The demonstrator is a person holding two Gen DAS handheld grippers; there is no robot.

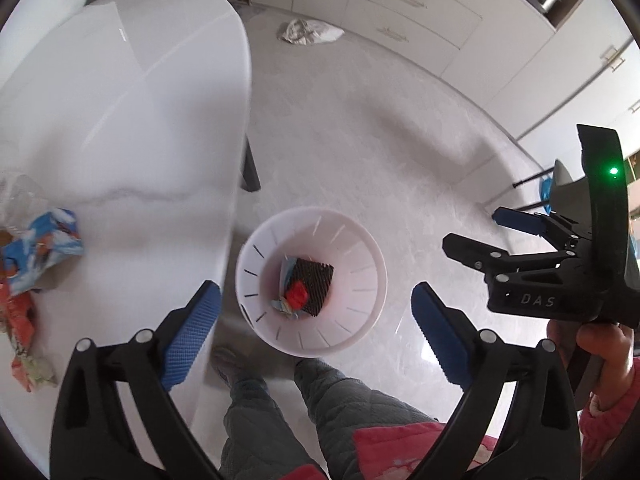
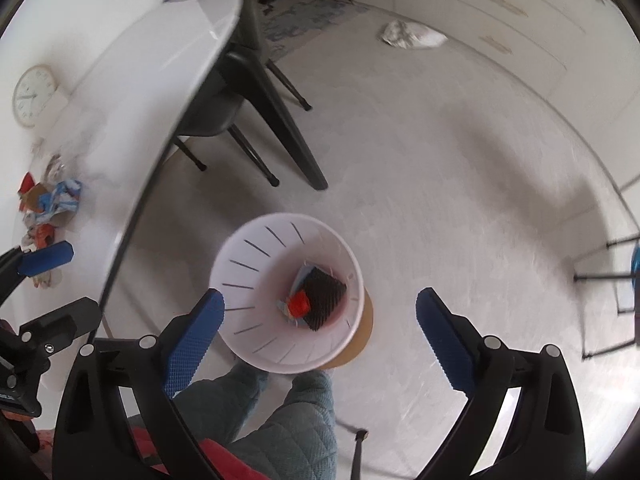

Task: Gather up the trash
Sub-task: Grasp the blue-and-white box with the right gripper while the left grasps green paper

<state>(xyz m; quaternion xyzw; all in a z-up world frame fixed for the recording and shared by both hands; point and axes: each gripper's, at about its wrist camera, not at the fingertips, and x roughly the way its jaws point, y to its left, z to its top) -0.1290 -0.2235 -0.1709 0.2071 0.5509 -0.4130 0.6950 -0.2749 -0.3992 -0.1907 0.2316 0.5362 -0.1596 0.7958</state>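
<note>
A white slotted trash bin [image 1: 360, 312] stands on the floor beside the white table [image 1: 132, 120]; it also shows in the right wrist view [image 2: 240, 280]. Inside lie a dark mesh piece [image 1: 314, 280] and a red scrap [image 1: 297, 294]. Crumpled wrappers, blue [image 1: 44, 248] and orange [image 1: 20, 320], lie on the table's left part, also in the right wrist view [image 2: 52, 204]. My left gripper [image 1: 316, 332] is open and empty, above the bin. My right gripper [image 2: 320, 332] is open and empty, above the bin; it shows at the right of the left wrist view [image 1: 472, 232].
A crumpled white bag [image 1: 310, 32] lies on the floor near the cabinets [image 1: 420, 12]. A dark chair [image 2: 224, 112] stands under the table. The person's legs [image 1: 312, 408] are just below the bin. A black rack [image 2: 608, 292] stands at the right.
</note>
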